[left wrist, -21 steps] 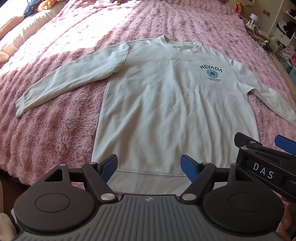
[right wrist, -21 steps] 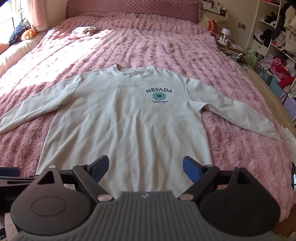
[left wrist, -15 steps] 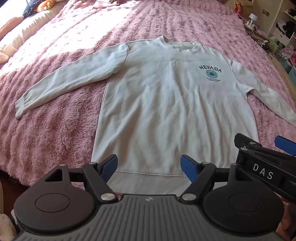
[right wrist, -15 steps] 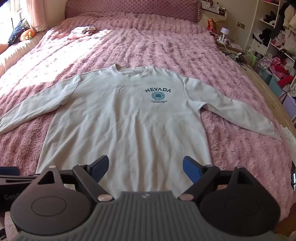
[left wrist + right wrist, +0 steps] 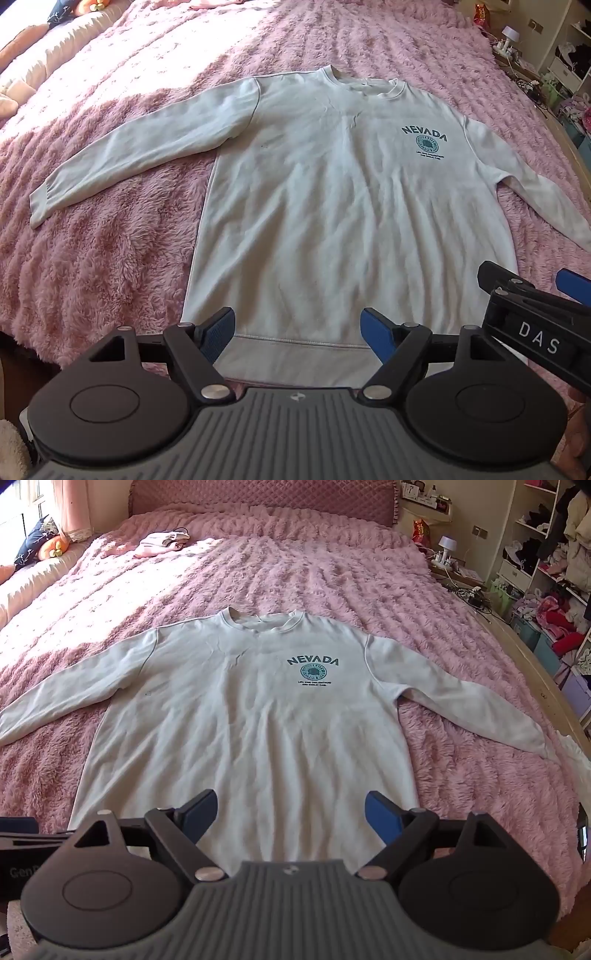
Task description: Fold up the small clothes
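A pale long-sleeved sweatshirt (image 5: 332,206) with a green "NEVADA" print lies flat and face up on the pink bed, both sleeves spread out; it also shows in the right wrist view (image 5: 251,716). My left gripper (image 5: 297,330) is open and empty, hovering over the bottom hem. My right gripper (image 5: 290,812) is open and empty, above the lower body of the sweatshirt. The right gripper's side also shows at the right edge of the left wrist view (image 5: 532,295).
The fluffy pink blanket (image 5: 332,572) covers the bed. A small pile of clothes (image 5: 162,541) lies near the headboard. Cushions (image 5: 40,542) line the left side. A nightstand with a lamp (image 5: 447,548) and cluttered shelves (image 5: 546,554) stand at the right.
Both grippers have risen or drawn back very slightly; the sweatshirt lies as before and both grippers stay open.
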The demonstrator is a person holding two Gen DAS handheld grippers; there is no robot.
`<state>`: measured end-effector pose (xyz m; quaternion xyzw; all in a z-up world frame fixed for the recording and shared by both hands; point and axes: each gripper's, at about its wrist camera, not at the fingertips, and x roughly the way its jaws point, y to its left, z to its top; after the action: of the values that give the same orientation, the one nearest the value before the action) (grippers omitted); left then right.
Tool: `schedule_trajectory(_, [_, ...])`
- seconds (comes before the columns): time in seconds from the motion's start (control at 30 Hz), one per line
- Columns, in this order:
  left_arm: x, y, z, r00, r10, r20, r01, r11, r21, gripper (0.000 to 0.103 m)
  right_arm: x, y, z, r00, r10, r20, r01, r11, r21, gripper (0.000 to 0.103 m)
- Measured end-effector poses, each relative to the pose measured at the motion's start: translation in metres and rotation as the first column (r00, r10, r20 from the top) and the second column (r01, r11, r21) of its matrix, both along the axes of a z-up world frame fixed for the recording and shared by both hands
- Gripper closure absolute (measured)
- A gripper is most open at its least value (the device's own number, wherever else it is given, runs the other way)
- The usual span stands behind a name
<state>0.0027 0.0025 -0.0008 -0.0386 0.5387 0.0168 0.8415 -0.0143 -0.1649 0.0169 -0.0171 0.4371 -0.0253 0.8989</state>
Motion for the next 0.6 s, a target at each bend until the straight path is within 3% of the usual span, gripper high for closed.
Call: schedule_trajectory(0.6, [-0.001, 0.0007, -0.0014, 1.0, -0.001, -0.015, 0.001, 1.0, 0.003, 0.013, -0.0013, -0.0014, 0.0013, 1.0, -0.011, 0.001, 0.011, 1.0, -0.016, 0.02])
